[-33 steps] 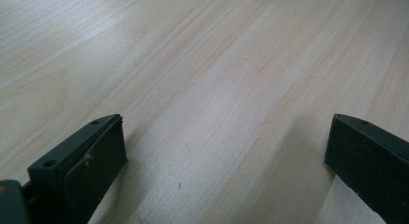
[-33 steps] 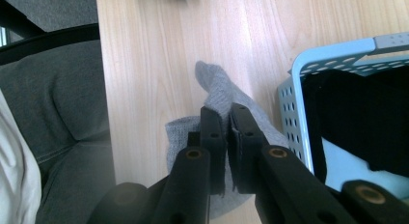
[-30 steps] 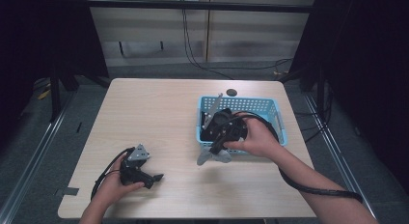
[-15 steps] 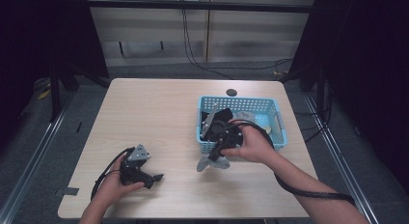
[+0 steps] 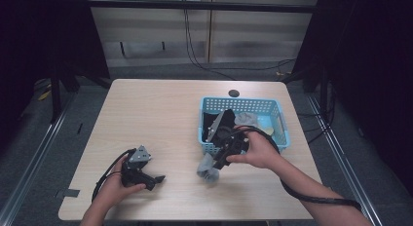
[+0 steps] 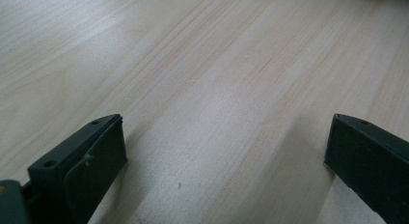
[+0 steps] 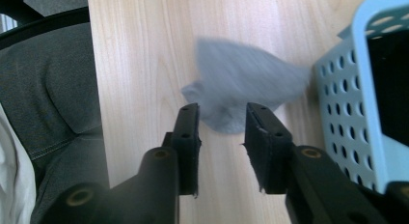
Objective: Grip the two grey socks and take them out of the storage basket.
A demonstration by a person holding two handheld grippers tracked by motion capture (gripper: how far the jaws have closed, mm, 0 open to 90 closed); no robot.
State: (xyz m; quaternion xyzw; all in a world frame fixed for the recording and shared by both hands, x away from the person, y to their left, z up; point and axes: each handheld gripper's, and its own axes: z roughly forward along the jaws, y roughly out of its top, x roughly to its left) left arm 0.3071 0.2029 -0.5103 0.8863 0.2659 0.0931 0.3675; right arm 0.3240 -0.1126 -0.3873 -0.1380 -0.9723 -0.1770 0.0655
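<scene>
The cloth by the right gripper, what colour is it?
Grey cloth, plain, clearest in the right gripper view.

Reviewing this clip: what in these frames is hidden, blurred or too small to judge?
- Grey cloth: motion-blurred in the right gripper view, so its kind and folds are unclear; in the high view the right gripper covers its upper part.
- Blue basket: the things inside are small and overlapping in the high view; the right gripper view's edge cuts it off.
- Left gripper: its jaws are cut by the frame edges.

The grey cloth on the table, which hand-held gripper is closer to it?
Right. The right hand-held gripper hangs just over the grey cloth; the left hand-held gripper rests far off, across the table.
</scene>
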